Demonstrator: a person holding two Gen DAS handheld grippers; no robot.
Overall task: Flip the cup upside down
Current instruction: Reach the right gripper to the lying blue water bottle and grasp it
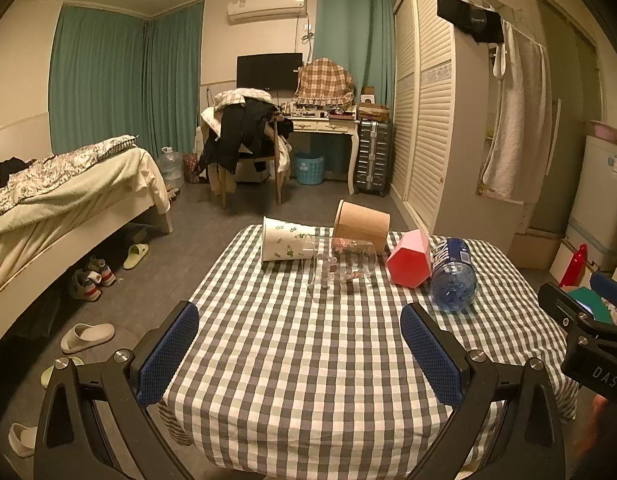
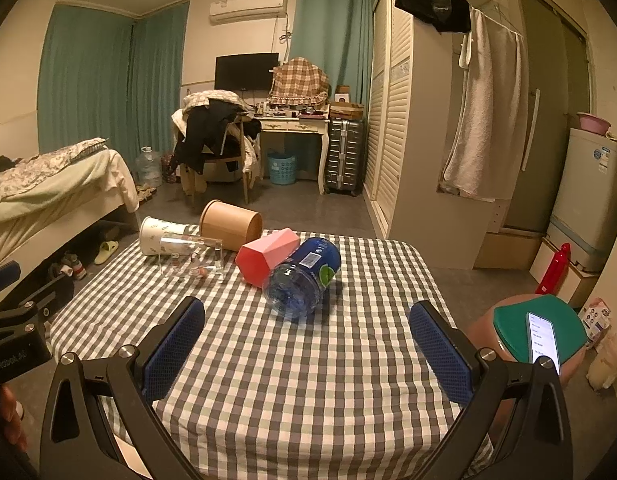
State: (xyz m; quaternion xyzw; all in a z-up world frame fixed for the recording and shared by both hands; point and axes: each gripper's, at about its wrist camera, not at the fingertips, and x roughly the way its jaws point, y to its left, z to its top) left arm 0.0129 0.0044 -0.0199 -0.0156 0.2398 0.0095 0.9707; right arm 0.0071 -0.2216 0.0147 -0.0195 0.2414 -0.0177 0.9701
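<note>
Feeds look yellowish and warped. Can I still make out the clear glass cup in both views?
Both views: warm dim light, fisheye bending at edges. Left wrist: glass cup faint against the checks, outline readable. Right wrist: glass cup smaller, edges glinting, still findable beside the red cup.

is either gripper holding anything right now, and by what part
Nothing is held. The left gripper and right gripper are both open and empty above the checked tablecloth.

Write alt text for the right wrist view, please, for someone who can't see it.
Five containers lie on their sides on a grey-and-white checked tablecloth: a leaf-print white paper cup, a clear glass mug, a brown cardboard tub, a red hexagonal cup and a blue plastic water bottle. The right claw hangs open before them, in a cluttered bedroom.
</note>
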